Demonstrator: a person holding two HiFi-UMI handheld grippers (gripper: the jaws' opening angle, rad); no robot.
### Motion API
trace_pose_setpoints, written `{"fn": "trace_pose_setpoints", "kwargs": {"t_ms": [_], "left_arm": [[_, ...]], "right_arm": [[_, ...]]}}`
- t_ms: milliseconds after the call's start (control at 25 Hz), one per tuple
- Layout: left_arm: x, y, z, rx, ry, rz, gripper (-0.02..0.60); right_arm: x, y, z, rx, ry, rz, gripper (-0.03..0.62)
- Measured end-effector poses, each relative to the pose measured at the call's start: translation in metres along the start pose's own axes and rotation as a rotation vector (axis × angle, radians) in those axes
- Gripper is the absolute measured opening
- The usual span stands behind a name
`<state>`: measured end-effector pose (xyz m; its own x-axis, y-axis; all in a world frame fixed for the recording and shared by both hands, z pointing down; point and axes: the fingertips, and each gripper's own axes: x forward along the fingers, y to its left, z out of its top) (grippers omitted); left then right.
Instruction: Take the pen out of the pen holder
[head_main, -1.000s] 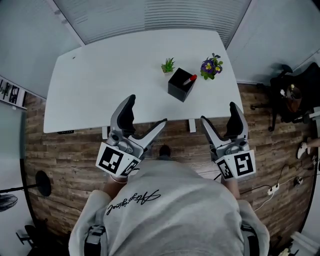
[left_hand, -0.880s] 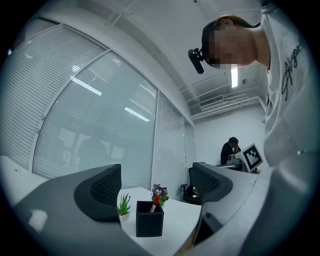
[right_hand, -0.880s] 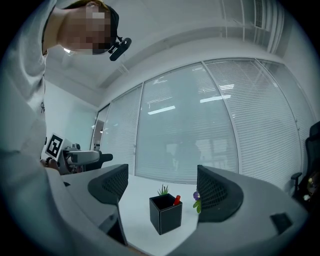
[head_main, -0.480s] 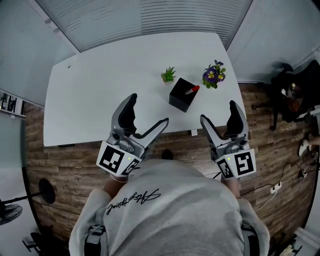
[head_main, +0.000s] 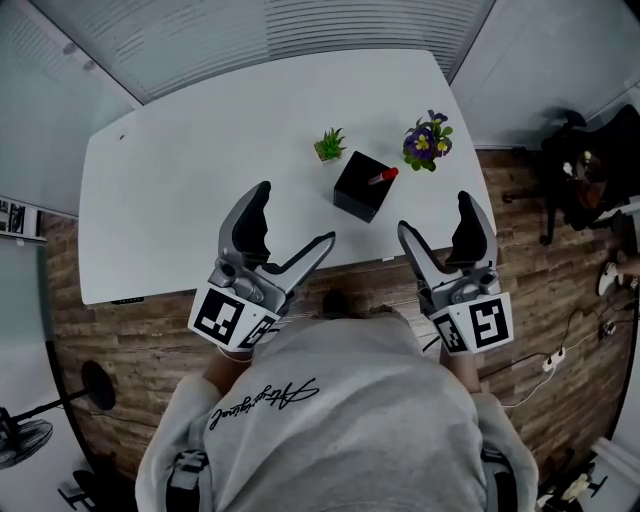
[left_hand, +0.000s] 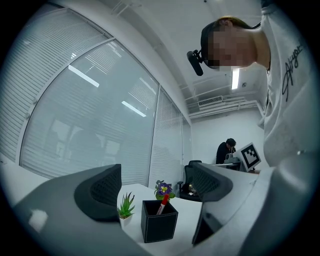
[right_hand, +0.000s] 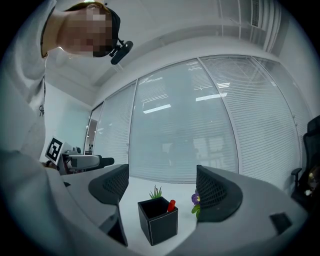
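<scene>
Head view — square black pen holder (head_main: 356, 192), red-capped pen (head_main: 383, 176)

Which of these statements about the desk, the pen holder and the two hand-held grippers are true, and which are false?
1. The red-capped pen stands in the black pen holder. True.
2. The left hand-held gripper grips the pen. False: its jaws stand apart and empty, short of the holder.
3. The purple flowers sit on the white table. True.
4. The right hand-held gripper is shut. False: its jaws stand wide apart with nothing held.
</scene>
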<state>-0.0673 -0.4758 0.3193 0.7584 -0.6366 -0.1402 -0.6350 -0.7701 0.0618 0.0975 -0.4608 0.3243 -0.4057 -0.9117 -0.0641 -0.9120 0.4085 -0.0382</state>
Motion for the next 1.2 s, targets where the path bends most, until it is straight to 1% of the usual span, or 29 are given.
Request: {"fn": "trace_pose_setpoints", "kwargs": {"t_ms": [200, 280, 400, 680, 880, 1200], "left_arm": [[0.006, -0.005, -0.007, -0.006, 0.016, -0.013, 0.431], [0.010, -0.005, -0.004, 0.000, 0.004, -0.004, 0.431], [0.014, -0.004, -0.004, 0.005, 0.007, 0.022, 0.431], [0.032, -0.011, 0.000, 0.008, 0.001, 0.114, 0.431], [0.039, -0.017, 0.003, 0.031, -0.014, 0.181, 0.431], [0.039, -0.022, 0.011, 0.056, -0.041, 0.292, 0.431]], "right_arm": [[0.004, -0.004, -0.004, 0.005, 0.016, 0.020, 0.402], [0.007, -0.007, -0.004, 0.007, 0.018, 0.034, 0.399], [0.013, -0.010, -0.006, 0.009, 0.023, 0.069, 0.396], [0.026, -0.019, -0.008, 0.016, 0.042, 0.196, 0.384], [0.035, -0.026, -0.012, 0.014, 0.057, 0.288, 0.368], [0.052, -0.020, -0.025, -0.015, 0.090, 0.439, 0.344]]}}
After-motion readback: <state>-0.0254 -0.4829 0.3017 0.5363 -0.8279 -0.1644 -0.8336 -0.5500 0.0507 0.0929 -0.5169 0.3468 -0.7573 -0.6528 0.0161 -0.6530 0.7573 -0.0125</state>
